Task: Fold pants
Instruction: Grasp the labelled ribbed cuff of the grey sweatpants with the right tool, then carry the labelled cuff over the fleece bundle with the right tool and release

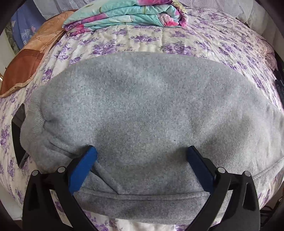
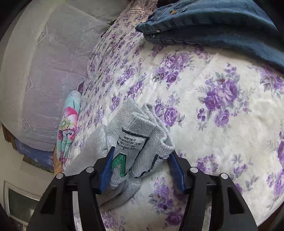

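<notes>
Grey fleece pants lie flat on the floral bedspread, filling the left wrist view. My left gripper is open, its blue fingers resting on the near edge of the pants, spread wide. In the right wrist view a bunched part of the grey pants with the inner label sits between the blue fingers of my right gripper. The jaws stand partly apart around the bunch, and the left finger touches the cloth.
A folded turquoise and pink quilt lies at the far side of the bed. A brown cushion is at the left. Folded blue jeans lie on the bedspread beyond the right gripper. Pillows under a lace cover are at the left.
</notes>
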The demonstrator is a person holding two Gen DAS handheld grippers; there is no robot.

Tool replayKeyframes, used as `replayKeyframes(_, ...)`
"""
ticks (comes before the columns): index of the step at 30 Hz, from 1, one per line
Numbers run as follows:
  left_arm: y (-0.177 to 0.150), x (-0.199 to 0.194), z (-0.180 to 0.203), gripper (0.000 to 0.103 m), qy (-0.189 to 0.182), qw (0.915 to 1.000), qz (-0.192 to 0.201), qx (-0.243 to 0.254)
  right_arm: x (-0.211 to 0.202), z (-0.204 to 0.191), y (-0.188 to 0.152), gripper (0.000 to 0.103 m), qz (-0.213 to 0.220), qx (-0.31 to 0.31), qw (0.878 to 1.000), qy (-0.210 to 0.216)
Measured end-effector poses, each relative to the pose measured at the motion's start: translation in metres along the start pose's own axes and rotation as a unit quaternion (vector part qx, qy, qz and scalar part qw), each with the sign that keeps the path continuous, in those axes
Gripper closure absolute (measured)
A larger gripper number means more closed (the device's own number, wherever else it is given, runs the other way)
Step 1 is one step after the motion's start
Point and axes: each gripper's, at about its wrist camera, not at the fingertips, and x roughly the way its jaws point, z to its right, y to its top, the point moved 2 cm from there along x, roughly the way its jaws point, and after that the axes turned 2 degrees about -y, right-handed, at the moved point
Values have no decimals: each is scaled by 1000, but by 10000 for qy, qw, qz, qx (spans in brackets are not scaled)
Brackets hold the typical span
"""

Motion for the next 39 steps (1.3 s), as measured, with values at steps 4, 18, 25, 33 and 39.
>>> replayKeyframes(4, -1, -1, -2, 4, -113, 9999, 60, 43, -12, -5, 7, 87, 67, 33, 9986, 514)
replayKeyframes(18, -1, -56, -28, 4, -384, 9956, 685, -512, 77, -319, -170, 73, -786, -4569, 8860, -14)
replayKeyframes(25, -14, -61, -52, 5, -684, 9931, 614, -726, 112, -319, -199, 13, -2547, -4198, 8657, 967)
replayKeyframes(33, 5, -76, -4, 4, -705, 9938, 859, -10, 117, -332, -131, 80, -2087, -4690, 8579, 235)
replayKeyframes(39, 26, -45, 32, 4, -176, 9981, 479, 339, 158, -306, -170, 87, -2269, -5794, 7818, -415)
